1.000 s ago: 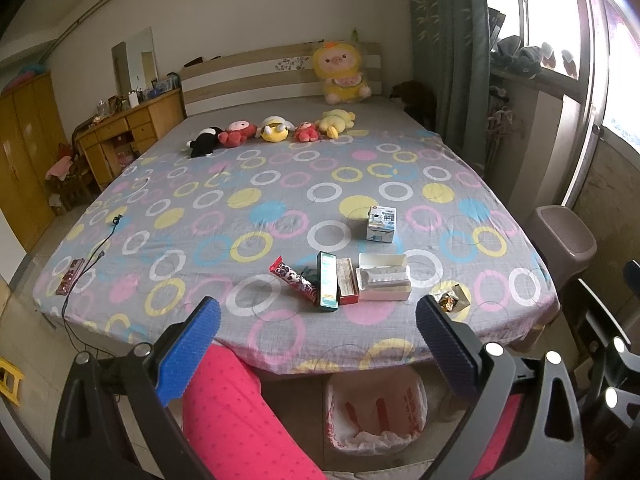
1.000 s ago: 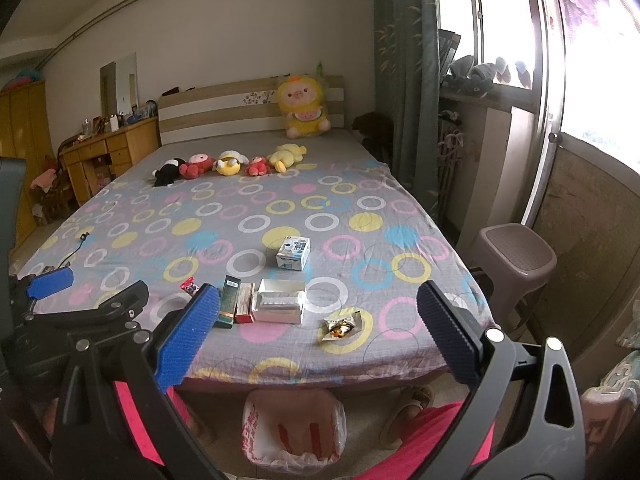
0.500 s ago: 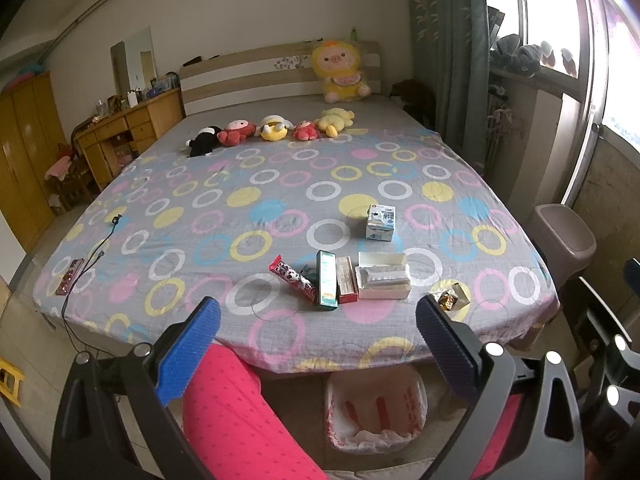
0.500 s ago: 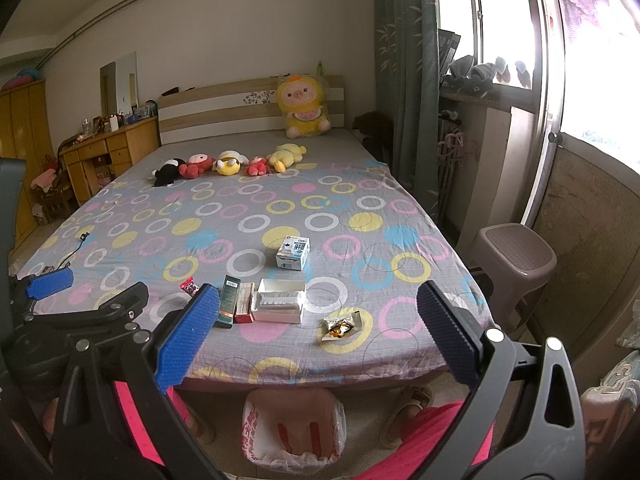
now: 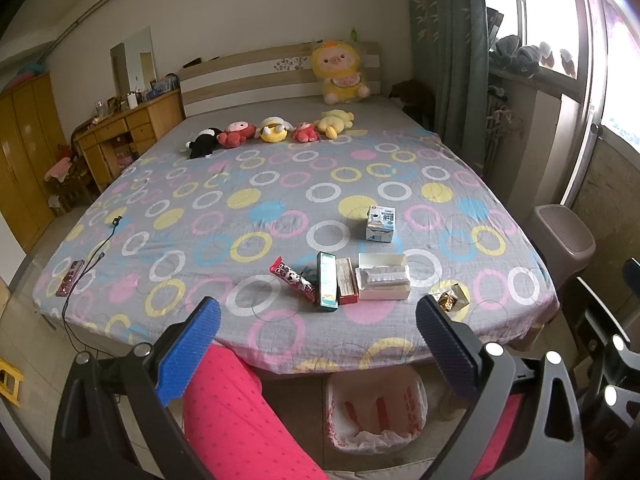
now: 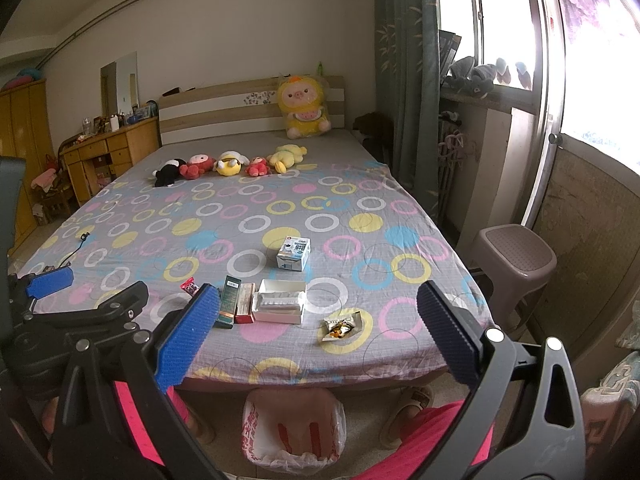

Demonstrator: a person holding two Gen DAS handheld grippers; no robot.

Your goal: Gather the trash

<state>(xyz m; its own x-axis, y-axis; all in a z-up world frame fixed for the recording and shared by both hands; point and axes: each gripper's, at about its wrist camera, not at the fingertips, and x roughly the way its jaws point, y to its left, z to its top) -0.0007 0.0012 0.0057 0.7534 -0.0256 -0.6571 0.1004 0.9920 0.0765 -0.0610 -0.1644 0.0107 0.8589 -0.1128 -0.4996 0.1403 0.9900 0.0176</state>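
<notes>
Trash lies near the foot of the bed: a red snack wrapper, a green box, a red box, an open white box, a small blue-white carton and a crumpled foil wrapper. The same items show in the right wrist view, with the white box and foil wrapper. A bin lined with a white bag stands on the floor below the bed edge. My left gripper and right gripper are both open and empty, held short of the bed.
Plush toys line the far end of the bed. A phone with a cable lies at the left edge. A plastic stool stands at the right. Pink-clad legs are below the grippers. A dresser stands far left.
</notes>
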